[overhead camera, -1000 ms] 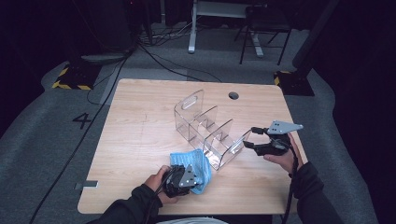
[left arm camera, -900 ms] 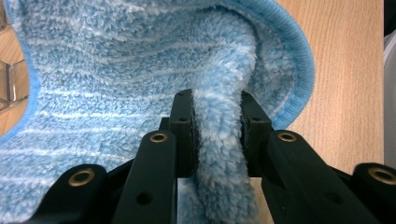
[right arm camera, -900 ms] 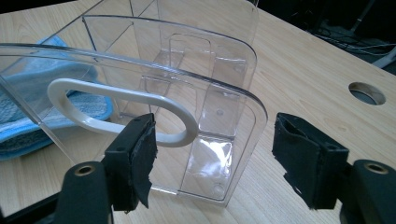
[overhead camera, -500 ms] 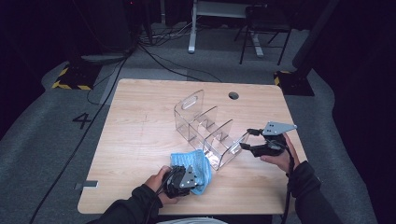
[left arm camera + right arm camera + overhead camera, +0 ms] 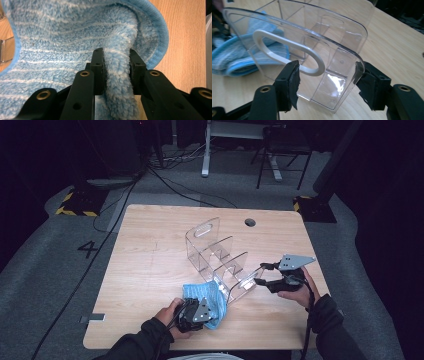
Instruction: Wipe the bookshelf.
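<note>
A clear plastic organizer (image 5: 217, 255) with several dividers stands mid-table, one handle-slot end wall (image 5: 332, 37) facing my right gripper. My right gripper (image 5: 259, 273) straddles that end wall, one pad on each side (image 5: 327, 75). Its jaws have just been closing with the wall between them, and I see no firm press. A fluffy blue cloth (image 5: 210, 295) lies at the organizer's near corner. My left gripper (image 5: 202, 307) is shut on a fold of the cloth (image 5: 75, 30), which is pinched between its pads (image 5: 116, 67).
The wooden table (image 5: 150, 245) has a round cable hole (image 5: 250, 222) at its far side. The blue cloth (image 5: 239, 60) shows through the clear walls. Chair and desk legs stand on the dark floor beyond the table.
My right gripper has edged a little toward the organizer's end wall and its jaws have narrowed around it. The left gripper and the cloth have kept still.
</note>
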Demonstrator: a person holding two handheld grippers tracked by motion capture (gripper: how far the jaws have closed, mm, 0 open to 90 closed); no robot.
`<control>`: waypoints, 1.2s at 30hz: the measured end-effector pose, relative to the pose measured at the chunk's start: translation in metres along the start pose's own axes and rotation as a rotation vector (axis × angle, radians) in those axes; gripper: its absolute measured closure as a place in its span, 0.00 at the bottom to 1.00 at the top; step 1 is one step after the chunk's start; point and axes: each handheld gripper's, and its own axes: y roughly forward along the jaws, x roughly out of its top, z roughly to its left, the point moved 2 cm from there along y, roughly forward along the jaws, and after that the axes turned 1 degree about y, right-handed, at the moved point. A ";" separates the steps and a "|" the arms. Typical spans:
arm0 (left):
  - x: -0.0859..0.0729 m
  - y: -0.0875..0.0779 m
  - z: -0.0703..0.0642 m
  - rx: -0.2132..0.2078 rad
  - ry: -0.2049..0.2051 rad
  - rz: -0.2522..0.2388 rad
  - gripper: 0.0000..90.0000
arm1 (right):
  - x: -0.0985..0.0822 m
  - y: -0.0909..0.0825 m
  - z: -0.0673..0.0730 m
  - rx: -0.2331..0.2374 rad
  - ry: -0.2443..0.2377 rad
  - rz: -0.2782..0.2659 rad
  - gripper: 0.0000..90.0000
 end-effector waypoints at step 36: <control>-0.015 -0.001 0.049 0.210 -0.146 0.046 0.80 | 0.013 0.009 0.051 0.167 -0.187 0.012 0.72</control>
